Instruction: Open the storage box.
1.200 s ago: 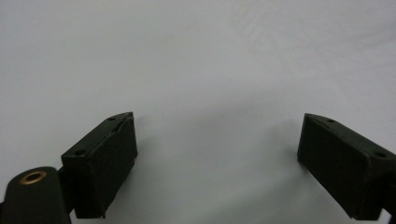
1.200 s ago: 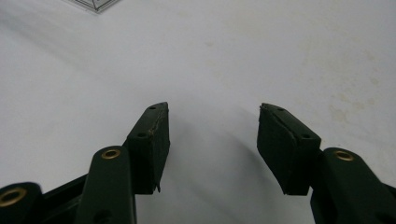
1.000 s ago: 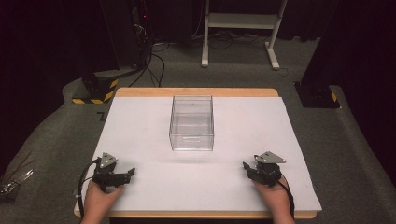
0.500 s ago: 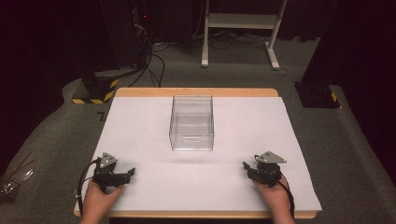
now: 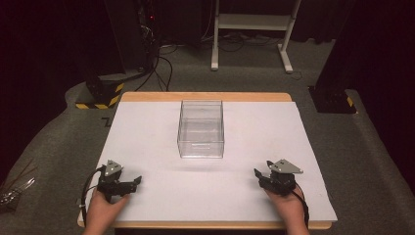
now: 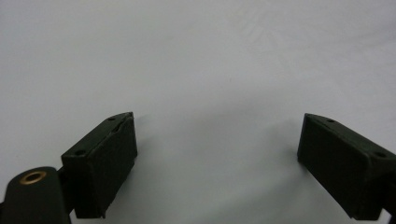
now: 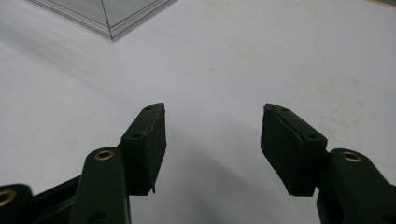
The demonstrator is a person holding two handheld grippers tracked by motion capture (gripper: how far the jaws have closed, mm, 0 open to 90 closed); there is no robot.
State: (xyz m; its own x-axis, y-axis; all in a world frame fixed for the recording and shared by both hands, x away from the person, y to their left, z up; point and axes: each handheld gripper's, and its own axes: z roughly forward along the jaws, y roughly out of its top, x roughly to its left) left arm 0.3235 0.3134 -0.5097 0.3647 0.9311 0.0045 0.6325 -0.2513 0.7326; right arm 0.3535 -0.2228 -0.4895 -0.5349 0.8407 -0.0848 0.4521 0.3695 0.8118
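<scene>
A clear plastic box [image 5: 201,129] stands empty on the white table sheet [image 5: 147,142], a little behind the middle. My left gripper [image 5: 136,181] rests on the sheet near the front left corner, held by a hand, jaws pointing right. In the left gripper view it [image 6: 217,135] is open with bare white sheet between the jaws. My right gripper [image 5: 257,174] rests near the front right, a hand behind it, jaws pointing left and away. In the right gripper view it [image 7: 214,114] is open and empty, and a corner of the box [image 7: 109,16] sits at the upper left.
The sheet covers a wooden table whose edge [image 5: 205,96] shows at the back. Beyond it are grey carpet, cables [image 5: 161,68], a white stand's legs [image 5: 249,44], a yellow-black striped base [image 5: 98,98] at the left and a dark base [image 5: 333,100] at the right.
</scene>
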